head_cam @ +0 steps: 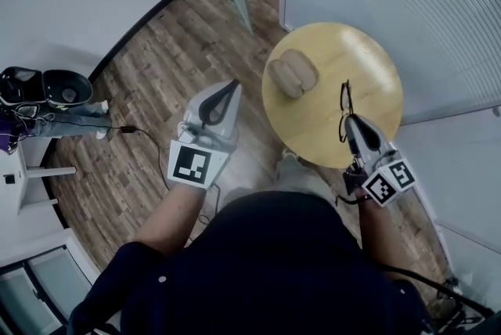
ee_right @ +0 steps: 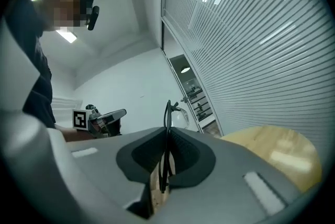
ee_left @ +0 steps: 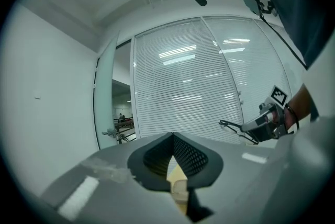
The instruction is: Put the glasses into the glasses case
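The right gripper [head_cam: 350, 124] is clamped on the black glasses [head_cam: 344, 102] and holds them above the near right part of a round wooden table [head_cam: 360, 44]. The beige case [head_cam: 292, 73] lies on the table's left side, apart from the glasses. The left gripper [head_cam: 229, 89], its jaws together with nothing between them, hangs over the wood floor [head_cam: 141, 75] just left of the table.

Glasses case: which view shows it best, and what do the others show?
The head view: the whole glasses case lies on the round table, seen from above. The left gripper view gives only a pale sliver between its jaws, perhaps the case; the right gripper view shows none clearly.
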Tool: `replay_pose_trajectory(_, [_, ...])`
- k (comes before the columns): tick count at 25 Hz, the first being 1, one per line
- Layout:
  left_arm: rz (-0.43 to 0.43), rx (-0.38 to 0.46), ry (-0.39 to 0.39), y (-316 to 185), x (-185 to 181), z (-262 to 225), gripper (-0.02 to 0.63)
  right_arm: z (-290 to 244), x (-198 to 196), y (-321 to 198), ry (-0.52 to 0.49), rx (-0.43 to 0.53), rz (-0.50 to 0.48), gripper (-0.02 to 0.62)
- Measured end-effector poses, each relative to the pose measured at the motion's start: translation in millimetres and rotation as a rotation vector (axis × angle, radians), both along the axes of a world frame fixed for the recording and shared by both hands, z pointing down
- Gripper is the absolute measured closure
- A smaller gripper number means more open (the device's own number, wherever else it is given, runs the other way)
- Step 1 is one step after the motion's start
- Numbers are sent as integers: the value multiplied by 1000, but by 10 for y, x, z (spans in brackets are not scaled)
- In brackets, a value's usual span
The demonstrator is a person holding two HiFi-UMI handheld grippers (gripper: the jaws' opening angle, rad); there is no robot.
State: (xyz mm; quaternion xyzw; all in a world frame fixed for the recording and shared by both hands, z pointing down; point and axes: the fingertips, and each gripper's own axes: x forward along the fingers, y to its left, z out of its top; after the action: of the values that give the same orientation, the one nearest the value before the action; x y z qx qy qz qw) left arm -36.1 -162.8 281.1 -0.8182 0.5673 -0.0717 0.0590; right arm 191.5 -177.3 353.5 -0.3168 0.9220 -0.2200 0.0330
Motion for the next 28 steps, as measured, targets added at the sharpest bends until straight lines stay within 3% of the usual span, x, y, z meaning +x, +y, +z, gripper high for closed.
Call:
replay_pose_trajectory(8, [-62,-15,-19,-643,28,-58,600,115,-175,-719,-1,-52,-100,566])
replay_pose_trajectory(15, [-98,-32,-21,-936,-395,15,600,304,-571,-1098,69,-84,-154,566])
replay_pose_trajectory(21, [-106,-47,21,-1231,-837,256,600,607,-1043,-1348,112,-120,-158,566])
replay_pose_trajectory(28, [-81,-94,8,-1530,-979,474,600,902,-1247,-1551,136,-181,-163,566])
